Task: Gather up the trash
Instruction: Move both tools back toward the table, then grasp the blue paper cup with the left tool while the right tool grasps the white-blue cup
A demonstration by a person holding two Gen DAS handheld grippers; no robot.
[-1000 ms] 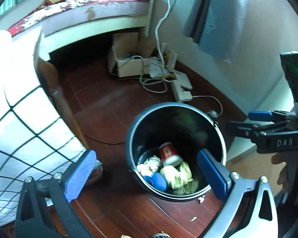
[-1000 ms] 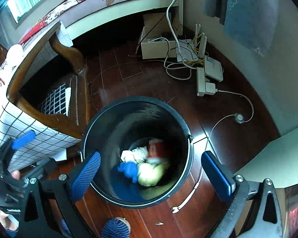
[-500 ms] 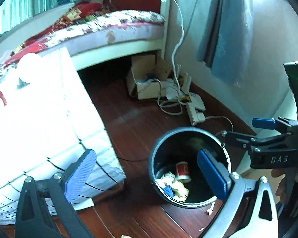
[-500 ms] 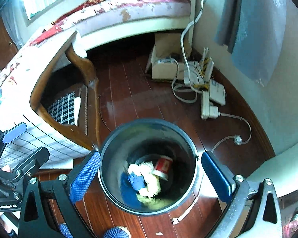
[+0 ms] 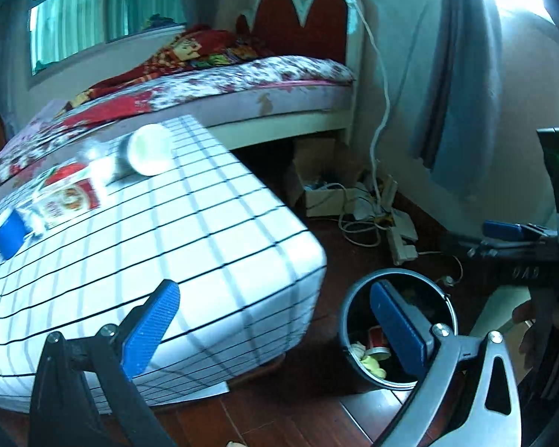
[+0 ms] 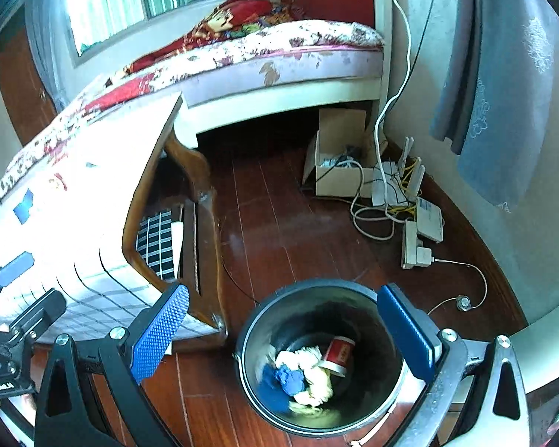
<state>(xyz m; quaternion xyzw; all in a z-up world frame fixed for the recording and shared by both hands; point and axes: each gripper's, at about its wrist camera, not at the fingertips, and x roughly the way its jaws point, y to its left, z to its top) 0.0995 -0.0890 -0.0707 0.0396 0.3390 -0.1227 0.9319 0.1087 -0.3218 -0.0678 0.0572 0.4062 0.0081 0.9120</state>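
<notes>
A black trash bin (image 6: 249, 339) stands on the wood floor and holds a red paper cup (image 6: 338, 351), crumpled white and yellow paper (image 6: 309, 368) and a blue scrap (image 6: 289, 378). My right gripper (image 6: 283, 331) is open and empty above the bin. My left gripper (image 5: 275, 329) is open and empty, above the table's near corner, with the bin (image 5: 357, 298) at its right. On the checked tablecloth (image 5: 205, 231) lie a white cup on its side (image 5: 147, 149), a red and white packet (image 5: 65, 197) and a blue cup (image 5: 7, 231).
A bed (image 5: 242, 78) stands behind the table. A cardboard box (image 6: 339, 171), power strips and tangled cables (image 6: 398, 201) lie on the floor by the wall. A grey curtain (image 6: 503, 93) hangs at the right.
Both grippers have risen and pulled back from the bin. The left one has swung up toward the table top, so the items on the tablecloth have come into view.
</notes>
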